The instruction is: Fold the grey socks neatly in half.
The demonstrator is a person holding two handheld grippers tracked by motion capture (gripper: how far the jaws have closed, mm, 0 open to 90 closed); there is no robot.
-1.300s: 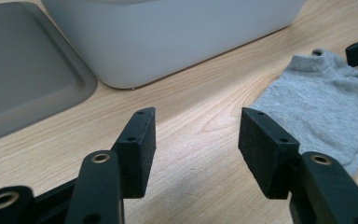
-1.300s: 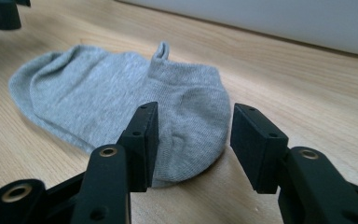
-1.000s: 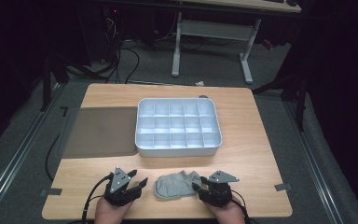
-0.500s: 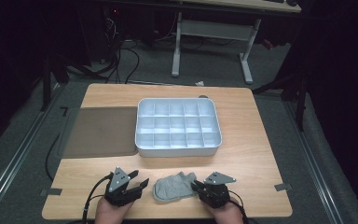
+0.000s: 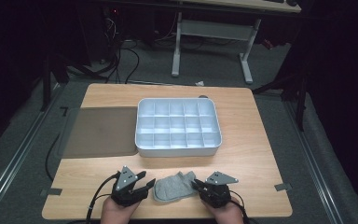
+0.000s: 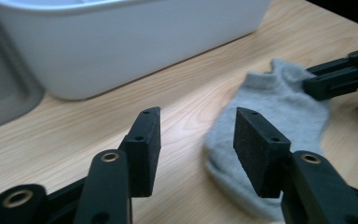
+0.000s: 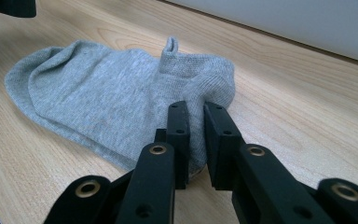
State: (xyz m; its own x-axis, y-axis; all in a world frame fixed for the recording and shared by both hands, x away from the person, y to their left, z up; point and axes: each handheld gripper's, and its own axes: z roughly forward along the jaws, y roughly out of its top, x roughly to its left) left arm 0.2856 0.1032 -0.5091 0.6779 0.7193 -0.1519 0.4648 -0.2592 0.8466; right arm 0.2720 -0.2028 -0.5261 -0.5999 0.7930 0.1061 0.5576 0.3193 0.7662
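Between the two grippers, at the near edge of the wooden table (image 5: 256, 154), lies a grey ankle sock (image 5: 174, 186), flat and slightly rumpled. The right gripper (image 7: 196, 114) has just been closing and now pinches a fold of the sock's cuff edge between its pads, jaws nearly together with the knit bunched in the gap. The left gripper (image 6: 195, 135) has its jaws apart, having just narrowed a little; bare wood shows between them, and the sock's toe end sits just past its right-hand pad, untouched as far as the left gripper view tells. To do this step well, I judge the left gripper should slide toward that toe end and close over a clear fold of fabric, not skim the table, while the right keeps its pinch steady so the sock neither drags nor slips free; a lift with only one end caught would let it dangle and twist. Beyond both tools stands a white divided tray (image 5: 178, 150), its compartments looking empty, and to the left of it lies a flat grey-brown mat (image 5: 100, 132) with nothing on it.
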